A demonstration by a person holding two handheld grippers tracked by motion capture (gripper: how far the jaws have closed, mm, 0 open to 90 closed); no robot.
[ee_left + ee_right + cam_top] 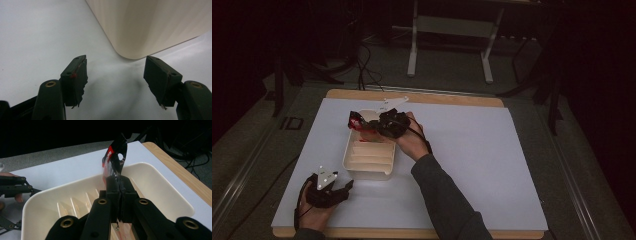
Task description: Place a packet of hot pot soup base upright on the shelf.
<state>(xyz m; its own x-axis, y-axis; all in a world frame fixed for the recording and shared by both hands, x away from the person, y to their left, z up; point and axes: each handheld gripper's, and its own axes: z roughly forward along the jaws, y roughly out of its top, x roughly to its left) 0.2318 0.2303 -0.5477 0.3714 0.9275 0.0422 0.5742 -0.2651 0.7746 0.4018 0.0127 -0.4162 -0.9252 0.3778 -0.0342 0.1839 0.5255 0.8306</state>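
apparently mid-placement: right gripper (121,185) fingers clamped on red-black packet (114,157) over the tray (350,159)'s far end; left gripper (116,80) agape, empty, on surface near tray corner; next, probably lower and release

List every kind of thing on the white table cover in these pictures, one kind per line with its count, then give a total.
Hand-held gripper: 2, the left hand-held gripper and the right hand-held gripper
Cream tray with ribbed floor: 1, the tray
Black and red packet: 1, the packet, pinched in the right one above the tray
Total: 4
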